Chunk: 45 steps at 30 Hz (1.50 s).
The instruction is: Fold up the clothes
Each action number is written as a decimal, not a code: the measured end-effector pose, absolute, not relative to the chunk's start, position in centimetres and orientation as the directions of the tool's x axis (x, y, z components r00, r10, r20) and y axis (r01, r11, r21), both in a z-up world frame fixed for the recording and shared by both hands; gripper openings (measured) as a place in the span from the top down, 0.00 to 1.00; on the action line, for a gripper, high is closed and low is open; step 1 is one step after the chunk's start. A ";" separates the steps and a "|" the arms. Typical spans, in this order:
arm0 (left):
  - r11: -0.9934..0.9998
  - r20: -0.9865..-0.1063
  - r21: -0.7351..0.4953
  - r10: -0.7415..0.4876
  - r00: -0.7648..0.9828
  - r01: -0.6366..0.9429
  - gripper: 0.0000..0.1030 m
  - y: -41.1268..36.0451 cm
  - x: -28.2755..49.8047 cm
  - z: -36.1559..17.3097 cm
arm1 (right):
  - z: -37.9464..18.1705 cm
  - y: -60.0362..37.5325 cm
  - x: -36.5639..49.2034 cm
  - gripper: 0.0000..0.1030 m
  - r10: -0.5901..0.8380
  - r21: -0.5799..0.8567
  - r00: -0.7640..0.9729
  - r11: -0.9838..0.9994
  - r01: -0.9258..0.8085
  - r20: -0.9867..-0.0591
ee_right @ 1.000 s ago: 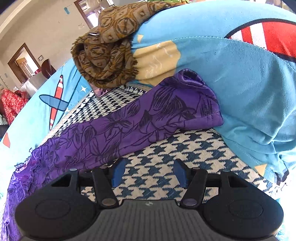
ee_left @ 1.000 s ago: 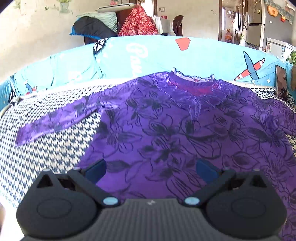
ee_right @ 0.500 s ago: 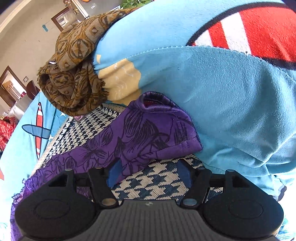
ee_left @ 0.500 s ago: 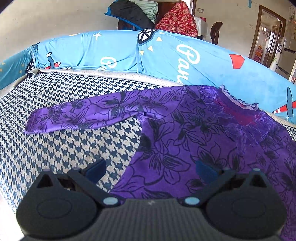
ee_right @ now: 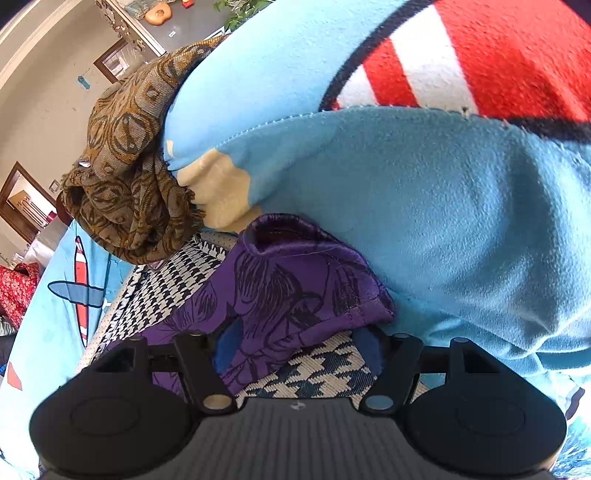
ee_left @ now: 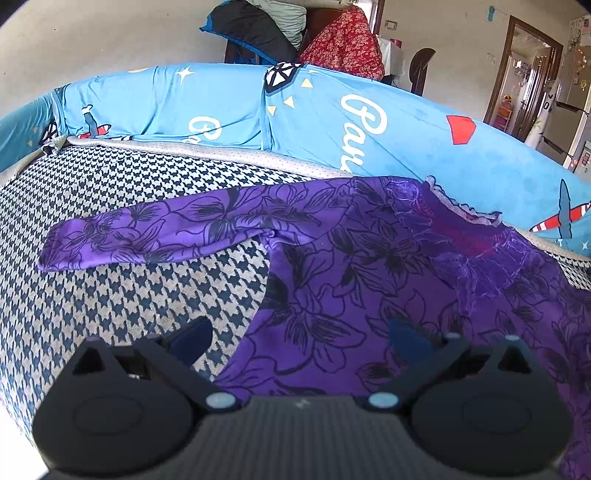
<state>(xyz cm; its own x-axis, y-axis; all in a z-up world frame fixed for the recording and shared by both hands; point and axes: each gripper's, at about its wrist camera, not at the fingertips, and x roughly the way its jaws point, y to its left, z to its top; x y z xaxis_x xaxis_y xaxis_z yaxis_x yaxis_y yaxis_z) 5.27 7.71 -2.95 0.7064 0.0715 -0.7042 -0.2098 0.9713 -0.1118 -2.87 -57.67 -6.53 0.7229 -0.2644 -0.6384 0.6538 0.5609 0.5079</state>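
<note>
A purple floral shirt lies spread flat on the houndstooth sofa seat, frilled collar toward the backrest. Its left sleeve stretches out to the left. My left gripper hovers open and wide over the shirt's left side edge, one finger above the seat and one above the cloth. In the right wrist view the shirt's other sleeve cuff is bunched against a blue cushion. My right gripper is open, and the cuff's lower edge lies between its fingers without being pinched.
A brown patterned scarf hangs over the cushion, just left of the cuff. The blue printed backrest runs behind the seat. Heaped clothes sit on furniture behind the sofa. The seat's front edge is close below my left gripper.
The left view swung from the shirt's chest to its left sleeve and side edge. My right gripper closed in on the cuff, which now sits between slightly wider fingers.
</note>
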 end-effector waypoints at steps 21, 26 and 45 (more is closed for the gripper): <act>0.981 -0.724 -0.090 0.055 0.687 -0.173 0.00 6.1 5.7 -3.6 | -3.7 -54.2 -0.4 0.91 -0.253 0.462 0.820 0.724 0.513 -0.513; 0.985 -0.733 -0.080 0.045 0.679 -0.151 0.00 5.1 6.0 -3.9 | -1.7 -50.6 0.6 0.91 -0.159 0.461 0.886 0.806 0.371 -0.435; 0.985 -0.750 -0.091 0.028 0.660 -0.146 0.00 5.2 6.1 -4.3 | -1.0 -40.6 7.5 0.91 0.035 0.457 0.914 0.873 0.169 -0.404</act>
<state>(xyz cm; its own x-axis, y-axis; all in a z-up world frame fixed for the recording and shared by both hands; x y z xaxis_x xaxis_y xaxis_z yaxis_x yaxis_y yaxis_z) 6.14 5.16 -4.30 0.6604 0.0279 -0.7504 -0.1455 0.9851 -0.0915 7.53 -40.61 -0.96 0.9139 0.0353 -0.4044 0.1686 0.8732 0.4572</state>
